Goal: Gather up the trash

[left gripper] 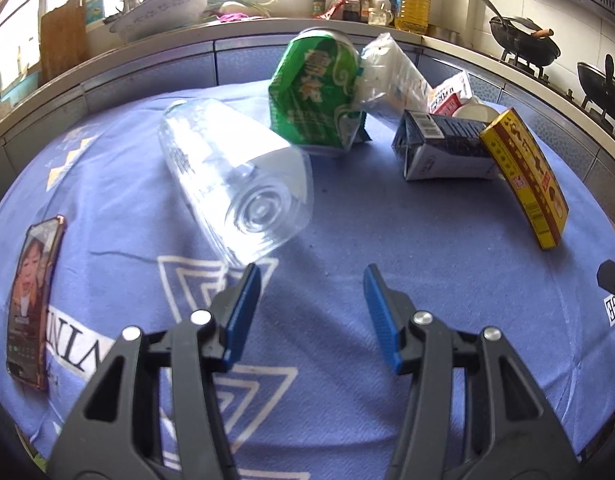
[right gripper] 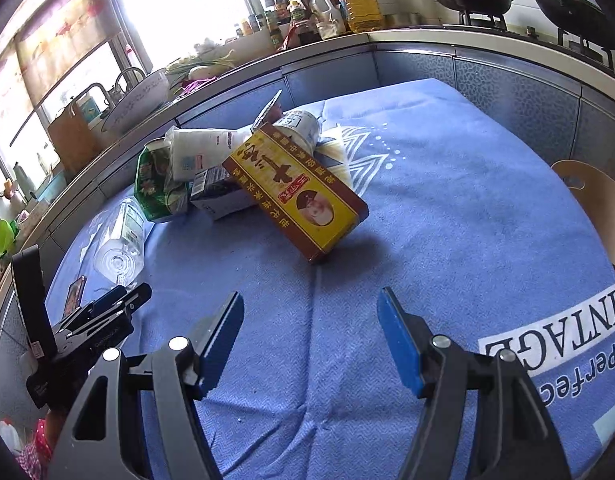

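Observation:
Trash lies on a blue cloth [left gripper: 339, 216]. A clear plastic bottle [left gripper: 231, 176] lies on its side just ahead of my left gripper [left gripper: 312, 274], which is open with nothing between its blue pads. Behind the bottle are a crushed green can [left gripper: 313, 92], a crumpled clear wrapper [left gripper: 387, 76], a dark carton [left gripper: 443, 144] and a yellow-red box [left gripper: 525, 184]. In the right wrist view the yellow-red box [right gripper: 295, 192] leans ahead of my right gripper [right gripper: 311, 300], open and empty. The bottle [right gripper: 119, 244] and left gripper [right gripper: 107, 304] show at the left.
A phone [left gripper: 31, 304] lies on the cloth at the left. A kitchen counter [left gripper: 235, 32] with a sink, bottles and woks [left gripper: 523, 40] runs behind the table. A wooden chair back [right gripper: 595, 204] stands at the table's right edge.

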The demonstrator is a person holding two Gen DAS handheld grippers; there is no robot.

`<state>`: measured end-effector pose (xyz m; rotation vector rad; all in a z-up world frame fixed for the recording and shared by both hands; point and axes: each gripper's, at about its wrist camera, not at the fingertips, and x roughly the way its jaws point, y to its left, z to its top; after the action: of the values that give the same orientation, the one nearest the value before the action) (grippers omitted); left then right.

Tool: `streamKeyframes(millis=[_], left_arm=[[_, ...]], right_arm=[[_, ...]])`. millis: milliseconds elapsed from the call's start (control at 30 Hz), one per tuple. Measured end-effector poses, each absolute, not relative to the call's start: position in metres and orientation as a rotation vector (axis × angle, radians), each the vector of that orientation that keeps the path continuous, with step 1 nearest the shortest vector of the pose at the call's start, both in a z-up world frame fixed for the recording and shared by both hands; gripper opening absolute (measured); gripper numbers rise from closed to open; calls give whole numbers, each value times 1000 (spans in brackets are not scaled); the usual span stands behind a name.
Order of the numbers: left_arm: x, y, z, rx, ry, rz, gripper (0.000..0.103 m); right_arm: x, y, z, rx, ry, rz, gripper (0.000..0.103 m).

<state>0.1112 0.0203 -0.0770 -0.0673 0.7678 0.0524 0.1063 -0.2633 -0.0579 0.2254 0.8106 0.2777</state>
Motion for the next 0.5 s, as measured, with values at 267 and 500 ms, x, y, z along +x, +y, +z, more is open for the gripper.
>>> streamKeyframes(millis=[267,500], left_arm=[[115,17,-77,-70,768,45,51],[113,14,-77,-62,764,45,51]], right_arm=[[110,-264,-63,235,825,276,69],[110,-262,-66,235,832,281,69]])
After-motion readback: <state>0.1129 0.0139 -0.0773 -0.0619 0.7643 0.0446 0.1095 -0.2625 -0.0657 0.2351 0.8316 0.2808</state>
